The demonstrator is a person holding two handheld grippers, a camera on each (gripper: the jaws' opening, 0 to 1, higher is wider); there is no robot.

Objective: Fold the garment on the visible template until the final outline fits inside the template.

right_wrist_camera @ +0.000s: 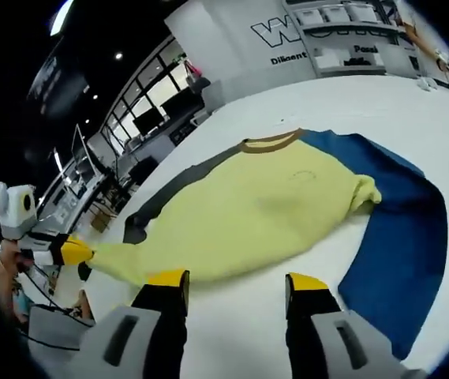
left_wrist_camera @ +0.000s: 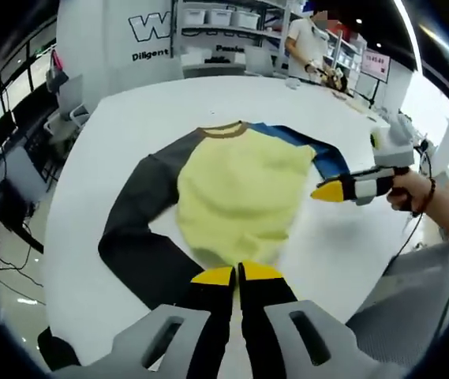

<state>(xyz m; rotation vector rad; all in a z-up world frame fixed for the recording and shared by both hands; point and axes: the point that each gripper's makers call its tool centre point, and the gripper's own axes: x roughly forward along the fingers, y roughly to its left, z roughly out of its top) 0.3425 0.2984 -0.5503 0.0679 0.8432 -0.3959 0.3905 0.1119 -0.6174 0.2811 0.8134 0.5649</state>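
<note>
Sweatshirt (left_wrist_camera: 236,197), yellow-bodied with a brown collar, one dark grey sleeve (left_wrist_camera: 133,229) and one blue sleeve (right_wrist_camera: 402,237), lay on the white table (left_wrist_camera: 129,118). The left gripper (left_wrist_camera: 237,274) had its yellow-tipped jaws pressed together over the yellow hem at the near edge. The right gripper (right_wrist_camera: 236,283) hovered with jaws spread apart, holding nothing, beside the body and blue sleeve.
</note>
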